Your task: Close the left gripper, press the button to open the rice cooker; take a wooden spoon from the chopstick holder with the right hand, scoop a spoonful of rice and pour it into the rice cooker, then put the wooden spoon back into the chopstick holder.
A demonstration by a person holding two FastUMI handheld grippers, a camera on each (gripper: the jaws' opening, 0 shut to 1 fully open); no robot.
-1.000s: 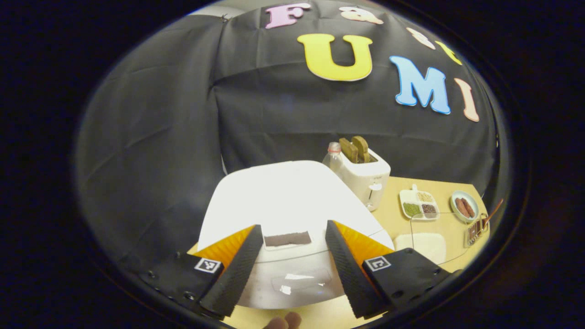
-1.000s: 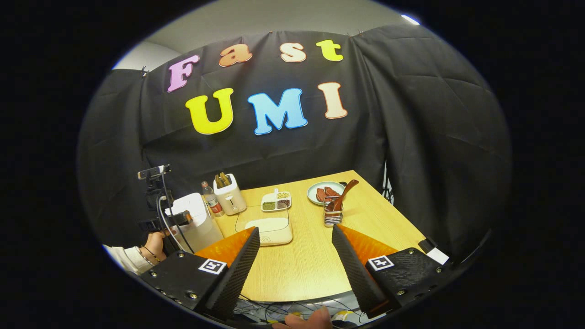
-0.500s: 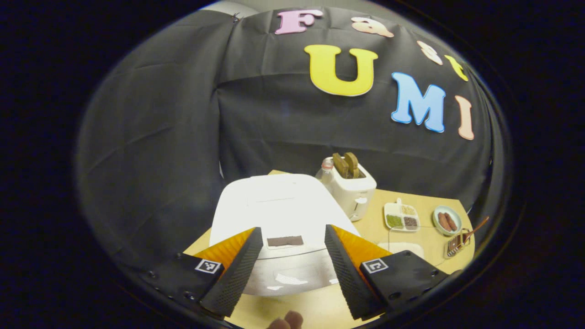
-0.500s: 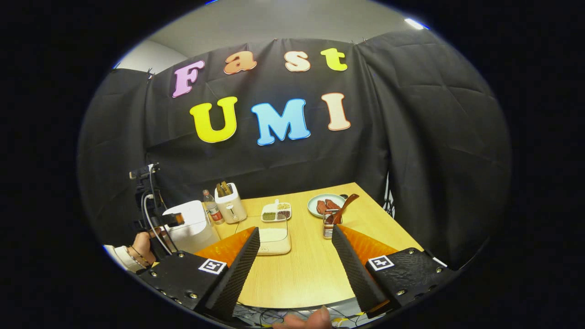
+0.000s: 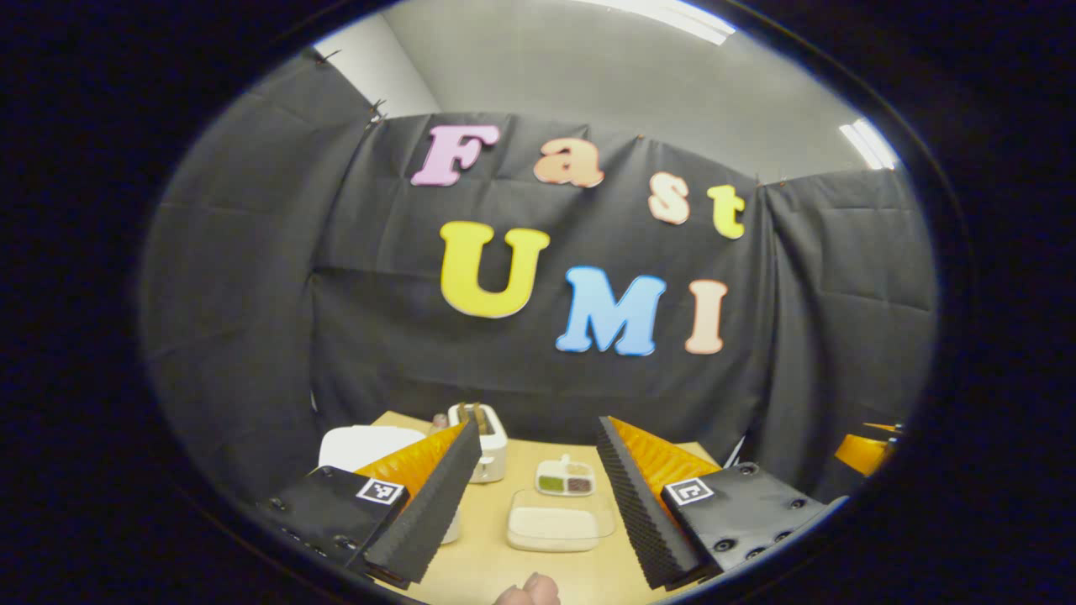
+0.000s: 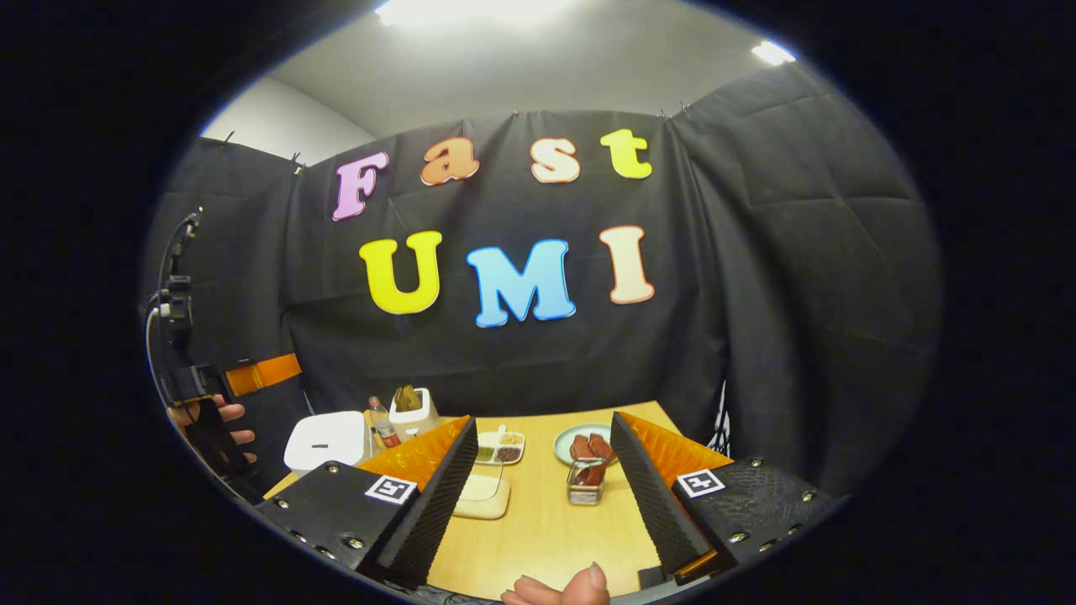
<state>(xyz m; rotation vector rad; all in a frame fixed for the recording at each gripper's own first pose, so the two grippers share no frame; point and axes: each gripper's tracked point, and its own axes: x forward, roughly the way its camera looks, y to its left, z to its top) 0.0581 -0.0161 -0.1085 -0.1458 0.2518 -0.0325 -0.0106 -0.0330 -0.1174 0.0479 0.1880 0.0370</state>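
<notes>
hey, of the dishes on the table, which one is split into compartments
The small white tray behind the lidded rice container. It is divided into sections holding different grains, while the round plate to its right has no dividers.

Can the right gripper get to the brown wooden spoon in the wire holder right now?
Probably yes. The right gripper is open, and the brown wooden spoon stands in the wire chopstick holder straight ahead, with only bare wooden table between. It would have to move forward first.
</notes>
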